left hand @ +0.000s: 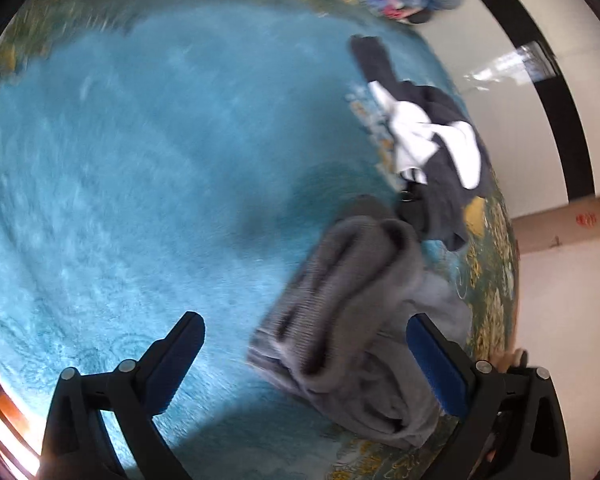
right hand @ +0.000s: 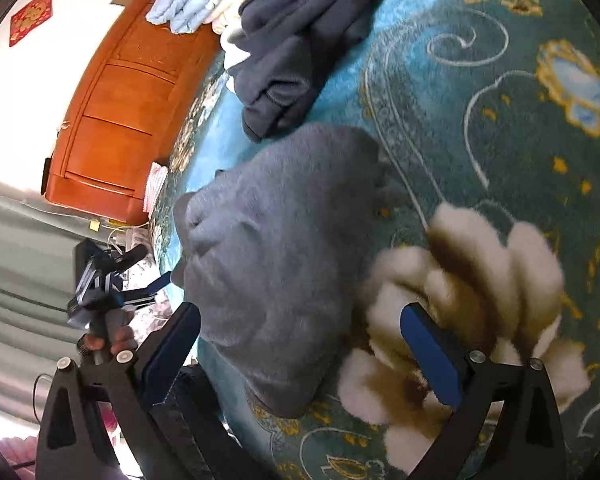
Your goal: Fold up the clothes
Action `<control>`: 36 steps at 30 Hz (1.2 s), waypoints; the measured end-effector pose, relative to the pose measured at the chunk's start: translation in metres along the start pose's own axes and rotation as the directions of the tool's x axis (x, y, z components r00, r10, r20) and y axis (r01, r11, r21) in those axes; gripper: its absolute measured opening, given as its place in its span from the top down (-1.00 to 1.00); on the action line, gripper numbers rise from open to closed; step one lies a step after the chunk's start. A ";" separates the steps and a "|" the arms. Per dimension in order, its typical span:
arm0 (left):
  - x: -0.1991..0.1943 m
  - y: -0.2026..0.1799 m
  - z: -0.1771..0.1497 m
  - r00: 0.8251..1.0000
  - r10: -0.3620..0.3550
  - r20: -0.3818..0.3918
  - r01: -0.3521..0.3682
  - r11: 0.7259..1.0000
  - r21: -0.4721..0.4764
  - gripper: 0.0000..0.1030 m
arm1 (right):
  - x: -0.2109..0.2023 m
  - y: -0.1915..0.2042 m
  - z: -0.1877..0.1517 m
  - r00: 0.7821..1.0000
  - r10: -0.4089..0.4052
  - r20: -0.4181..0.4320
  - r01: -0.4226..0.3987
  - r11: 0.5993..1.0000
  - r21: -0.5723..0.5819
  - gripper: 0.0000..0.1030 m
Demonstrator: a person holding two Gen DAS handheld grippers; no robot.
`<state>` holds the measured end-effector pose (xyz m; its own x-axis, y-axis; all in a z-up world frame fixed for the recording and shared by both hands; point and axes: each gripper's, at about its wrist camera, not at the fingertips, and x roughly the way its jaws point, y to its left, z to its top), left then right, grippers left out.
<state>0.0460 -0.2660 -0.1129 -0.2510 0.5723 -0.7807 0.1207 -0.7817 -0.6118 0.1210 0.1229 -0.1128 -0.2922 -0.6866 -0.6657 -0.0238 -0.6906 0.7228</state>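
The grey garment (right hand: 276, 264) lies bunched on the blue carpet (left hand: 120, 168), directly ahead of the right gripper (right hand: 300, 356), whose jaws stand wide and empty. The left gripper (left hand: 306, 364), equally wide, sees it ahead, toward its right finger.

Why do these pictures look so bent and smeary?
Left wrist view: motion blur smears the blue carpet and grey garment; the fisheye lens bows the floor. Right wrist view: sharper at the dark folded clothes, though the grey garment is soft, and the wooden cabinet curves.
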 end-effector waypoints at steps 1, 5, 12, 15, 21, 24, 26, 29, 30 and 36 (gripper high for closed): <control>0.004 0.004 0.001 1.000 -0.006 -0.010 0.006 1.000 -0.005 -0.78 | 0.002 0.000 0.000 1.000 -0.005 -0.010 0.005 1.000 0.001 -0.95; 0.016 0.018 0.005 0.998 -0.042 -0.046 0.041 0.999 -0.019 -0.64 | 0.010 -0.003 0.002 0.999 -0.012 -0.038 0.013 1.000 0.019 -0.95; 0.031 0.012 0.012 0.975 -0.177 -0.133 0.181 0.983 0.020 -0.64 | 0.016 -0.008 0.003 0.999 -0.010 -0.049 0.013 0.998 0.062 -0.93; 0.045 0.003 0.013 0.963 -0.179 -0.202 0.196 0.978 0.066 -0.64 | 0.018 -0.012 0.004 0.999 -0.004 -0.048 0.008 0.996 0.092 -0.72; 0.059 -0.009 0.019 0.951 -0.161 -0.266 0.204 0.968 0.146 -0.64 | 0.018 -0.017 0.007 0.999 0.018 -0.044 -0.012 0.991 0.137 -0.43; 0.064 -0.013 0.024 0.945 -0.167 -0.281 0.218 0.963 0.159 -0.62 | 0.022 -0.016 0.008 0.998 0.033 -0.052 -0.026 0.990 0.140 -0.36; 0.070 -0.018 0.028 0.941 -0.175 -0.288 0.230 0.959 0.168 -0.59 | 0.024 -0.015 0.008 0.998 0.041 -0.052 -0.033 0.989 0.141 -0.35; 0.067 -0.016 0.029 0.937 -0.193 -0.292 0.247 0.956 0.160 -0.58 | 0.025 -0.017 0.009 0.998 0.053 -0.044 -0.046 0.988 0.145 -0.33; 0.067 -0.016 0.031 0.936 -0.203 -0.289 0.254 0.955 0.152 -0.48 | 0.024 -0.018 0.009 0.998 0.054 -0.041 -0.048 0.988 0.146 -0.32; 0.064 -0.016 0.030 0.938 -0.206 -0.278 0.252 0.957 0.143 -0.21 | 0.024 -0.027 0.012 0.998 0.067 -0.008 -0.065 0.980 0.188 -0.16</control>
<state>-0.0005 -0.2241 -0.1495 0.0066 0.7667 -0.6419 -0.0848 -0.6392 -0.7644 0.1033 0.1280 -0.1456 -0.2851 -0.7335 -0.6169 -0.1841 -0.5898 0.7863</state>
